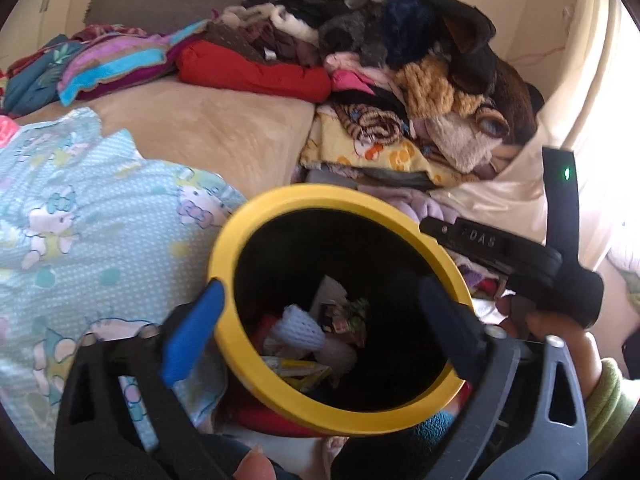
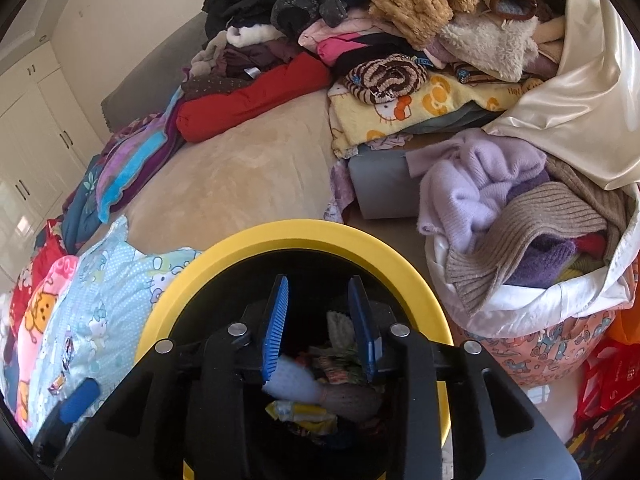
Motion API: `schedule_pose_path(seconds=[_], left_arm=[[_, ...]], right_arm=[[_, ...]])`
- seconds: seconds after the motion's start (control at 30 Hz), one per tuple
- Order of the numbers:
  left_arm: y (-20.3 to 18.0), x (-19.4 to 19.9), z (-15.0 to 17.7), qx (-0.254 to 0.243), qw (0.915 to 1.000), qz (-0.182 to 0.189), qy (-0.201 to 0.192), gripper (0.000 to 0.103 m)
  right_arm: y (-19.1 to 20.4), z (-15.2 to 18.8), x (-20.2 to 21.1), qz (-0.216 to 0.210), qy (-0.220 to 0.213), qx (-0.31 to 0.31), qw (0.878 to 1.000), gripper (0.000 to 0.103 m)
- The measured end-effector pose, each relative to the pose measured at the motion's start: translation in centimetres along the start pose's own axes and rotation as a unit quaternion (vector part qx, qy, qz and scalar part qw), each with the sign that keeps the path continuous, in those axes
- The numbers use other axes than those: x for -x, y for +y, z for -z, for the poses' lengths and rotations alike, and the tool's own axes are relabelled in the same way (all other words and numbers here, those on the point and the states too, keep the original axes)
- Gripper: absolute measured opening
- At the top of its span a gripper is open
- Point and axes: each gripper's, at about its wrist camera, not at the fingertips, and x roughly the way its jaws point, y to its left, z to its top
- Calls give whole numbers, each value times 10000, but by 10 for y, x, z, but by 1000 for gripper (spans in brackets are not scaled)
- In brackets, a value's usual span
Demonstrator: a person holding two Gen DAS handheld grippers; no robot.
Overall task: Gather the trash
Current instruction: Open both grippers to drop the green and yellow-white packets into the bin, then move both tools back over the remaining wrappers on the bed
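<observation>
The yellow-rimmed bin (image 2: 304, 240) stands against the bed (image 2: 240, 176), and collected trash (image 2: 316, 396) lies at its bottom. The right tool (image 2: 318, 328) points down into the bin mouth, directly above the trash, jaws partly apart and empty. The left tool (image 1: 320, 328) straddles the bin's near-left rim, jaws wide apart, gripping nothing.

Yellow-rimmed black waste bin (image 1: 280, 396): outer wall and base hidden in both views; near rim cut off by the right wrist view's lower edge. Crumpled wrappers and white foam netting inside the bin (image 1: 300, 328): jumbled in shadow, single pieces too dark to sort. Right gripper (image 2: 318, 328) body covers part of the bin's mouth. Heap of folded clothes on the bed (image 2: 400, 40): top cut off by the frame edge. Left gripper (image 1: 320, 320) slightly motion-blurred.
</observation>
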Motion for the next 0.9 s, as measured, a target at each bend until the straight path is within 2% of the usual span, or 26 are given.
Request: schedule_pose_path(seconds=[0.1,0.37,0.7,0.9], left_arm=[[6,11,-4,29,9998,-161,-92,92],[23,38,-9,109,9980,-534,-307,92],[59,70,-15,516,9934,-874,-527,92],[75,91,-16,597,9900,-1060,-718,92]], right_arm=[[6,1,3,-71,-49,55,9999,41],[27,-1,17,-307,-213,360,9987,50],[70,5,31,-660,-317,918,9931,56],[99,12,35,-919,-280,1167,9885,61]])
